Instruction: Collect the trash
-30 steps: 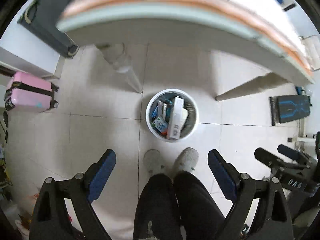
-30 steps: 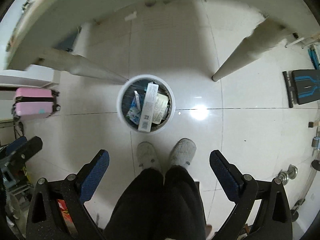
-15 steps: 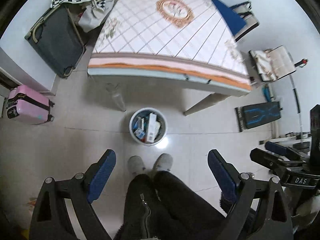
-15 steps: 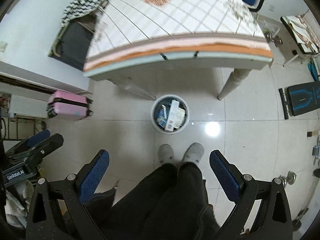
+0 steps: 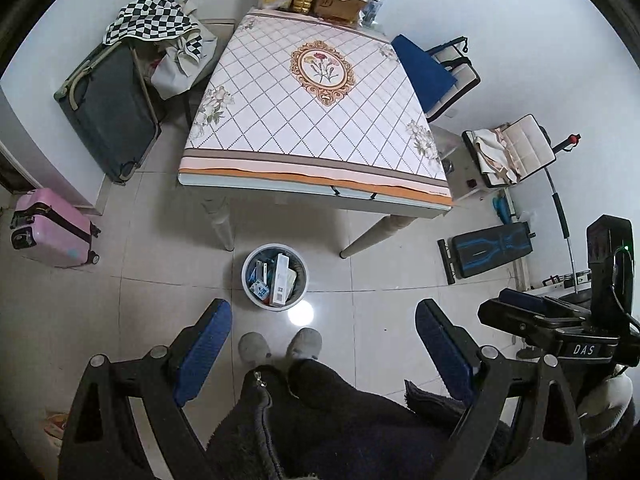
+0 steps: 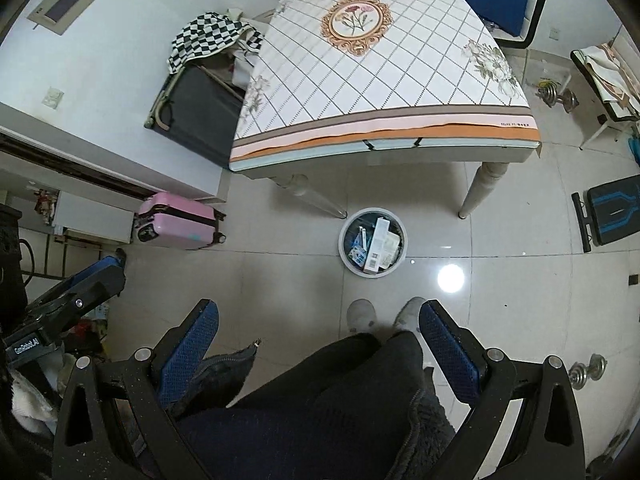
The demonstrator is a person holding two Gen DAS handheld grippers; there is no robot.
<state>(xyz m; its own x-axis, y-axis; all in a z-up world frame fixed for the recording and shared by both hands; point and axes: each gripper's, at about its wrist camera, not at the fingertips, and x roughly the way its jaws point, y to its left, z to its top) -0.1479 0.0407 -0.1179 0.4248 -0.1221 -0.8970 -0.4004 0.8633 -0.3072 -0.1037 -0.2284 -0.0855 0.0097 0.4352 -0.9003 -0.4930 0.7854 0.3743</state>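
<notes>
Rising fast: both views pulled up and back versus a second ago, room now wide

Left tongs (image 5: 322,344) apart, empty; right tongs (image 6: 318,344) apart, empty

Person's slippers (image 5: 280,346) at 6 o'clock of bin

Trash bin (image 5: 275,277) on floor, full of boxes and wrappers, at 6 o'clock of tabletop (image 5: 316,120); cloth bare of trash, only clutter at 12 o'clock end

Judgement: collecting looks finished, nothing left to grab

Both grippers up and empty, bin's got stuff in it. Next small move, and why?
Probably hold, or set the grippers down. The left gripper and right gripper are open and empty, the trash bin on the floor already holds boxes and wrappers, and the cloth-covered table shows no loose trash near its front edge.
</notes>
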